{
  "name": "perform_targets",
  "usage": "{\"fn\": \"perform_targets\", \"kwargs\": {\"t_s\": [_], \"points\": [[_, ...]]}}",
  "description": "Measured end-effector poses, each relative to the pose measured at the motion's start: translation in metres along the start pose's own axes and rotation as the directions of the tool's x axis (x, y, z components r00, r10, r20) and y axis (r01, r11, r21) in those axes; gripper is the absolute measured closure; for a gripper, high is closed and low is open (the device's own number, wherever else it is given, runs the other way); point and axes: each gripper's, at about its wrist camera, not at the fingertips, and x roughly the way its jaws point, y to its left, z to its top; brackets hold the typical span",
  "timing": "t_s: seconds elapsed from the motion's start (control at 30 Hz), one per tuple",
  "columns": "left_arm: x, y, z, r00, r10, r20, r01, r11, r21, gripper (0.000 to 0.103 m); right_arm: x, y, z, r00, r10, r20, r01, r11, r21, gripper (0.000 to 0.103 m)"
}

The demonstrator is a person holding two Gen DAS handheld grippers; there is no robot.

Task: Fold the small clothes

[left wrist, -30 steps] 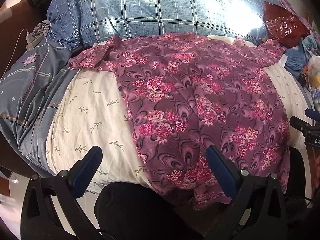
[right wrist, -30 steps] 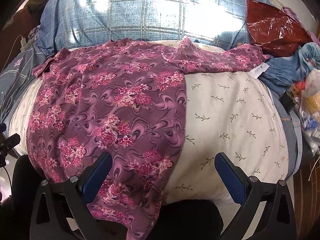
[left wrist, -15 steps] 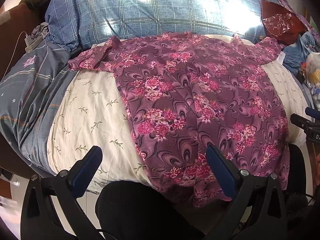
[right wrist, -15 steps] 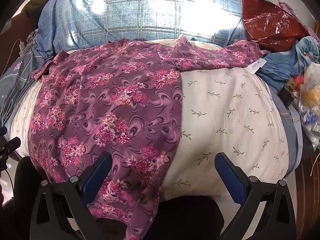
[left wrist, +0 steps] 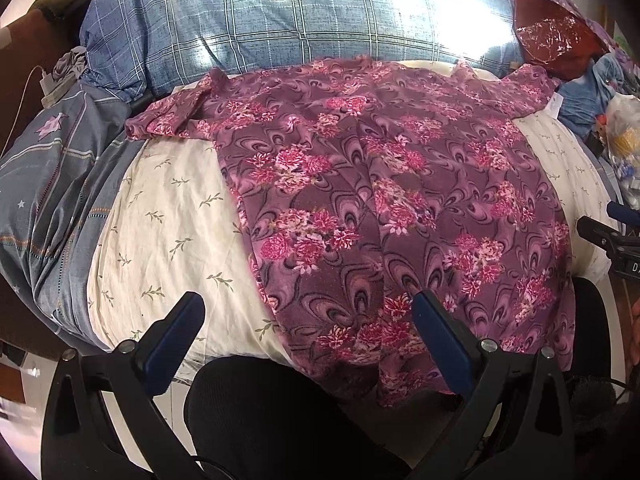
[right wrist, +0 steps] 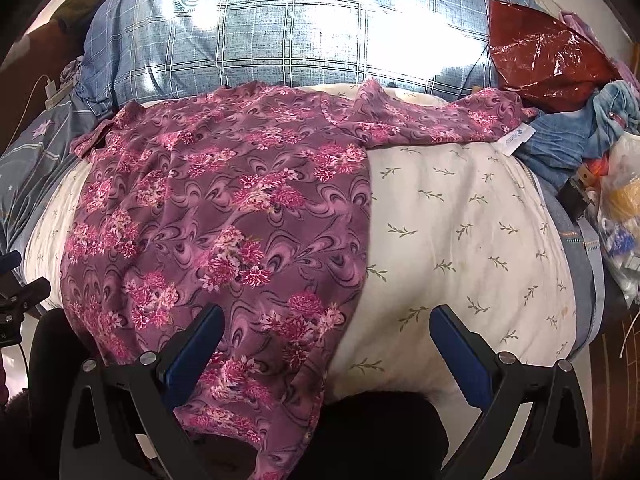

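Observation:
A purple floral garment (left wrist: 384,200) lies spread flat on a cream leaf-print cushion (left wrist: 168,232), its sleeves out to both sides and its hem hanging over the near edge. It also shows in the right wrist view (right wrist: 224,216), with a white label (right wrist: 516,140) at the right sleeve. My left gripper (left wrist: 308,320) is open and empty, held above the garment's near left hem. My right gripper (right wrist: 326,332) is open and empty, above the garment's near right hem. The right gripper's tip shows at the left view's right edge (left wrist: 608,232).
A blue plaid pillow (left wrist: 304,12) lies behind the garment. A grey-blue quilt (left wrist: 52,184) lies at the left. A red plastic bag (right wrist: 548,52), blue jeans (right wrist: 568,136) and a white bag of items (right wrist: 624,208) sit at the right. A black chair back (right wrist: 376,436) is below.
Both grippers have drifted slightly, so the garment sits a little lower and closer in view. The garment has not moved and both grippers stay open.

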Motion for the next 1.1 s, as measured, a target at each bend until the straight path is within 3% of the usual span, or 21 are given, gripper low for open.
{"fn": "perform_targets", "kwargs": {"t_s": [0.43, 0.6, 0.77, 0.87, 0.93, 1.0, 1.1], "points": [[-0.003, 0.004, -0.001, 1.0, -0.003, 0.007, 0.003, 1.0, -0.015, 0.0, -0.003, -0.002, 0.0, 1.0, 0.0, 0.008, 0.0, 1.0, 0.002, 0.0], [0.0, 0.047, 0.011, 1.0, 0.029, 0.011, -0.027, 0.99, -0.135, 0.0, 0.013, -0.04, 0.003, 1.0, 0.023, -0.016, -0.02, 0.992, 0.127, 0.002], [0.016, 0.092, 0.016, 0.994, 0.091, -0.059, -0.103, 0.961, -0.257, 0.0, 0.044, -0.063, -0.006, 0.991, 0.1, -0.088, -0.079, 0.973, 0.215, 0.008], [0.035, 0.107, 0.012, 0.991, 0.012, -0.133, -0.056, 0.943, -0.329, 0.0, 0.062, -0.056, -0.013, 0.973, 0.187, -0.135, -0.154, 0.962, 0.226, 0.014], [0.053, 0.105, 0.008, 0.977, -0.075, -0.199, -0.001, 0.934, -0.358, 0.0, 0.069, -0.046, -0.015, 0.962, 0.228, -0.15, -0.195, 0.959, 0.206, 0.013], [0.069, 0.093, 0.005, 0.957, -0.13, -0.259, 0.031, 0.935, -0.352, 0.0, 0.069, -0.039, -0.015, 0.964, 0.226, -0.141, -0.203, 0.966, 0.16, 0.016], [0.079, 0.064, -0.002, 0.933, -0.199, -0.3, 0.1, 0.943, -0.316, 0.0, 0.062, -0.037, -0.015, 0.959, 0.256, -0.124, -0.237, 0.96, 0.147, 0.035]]}}
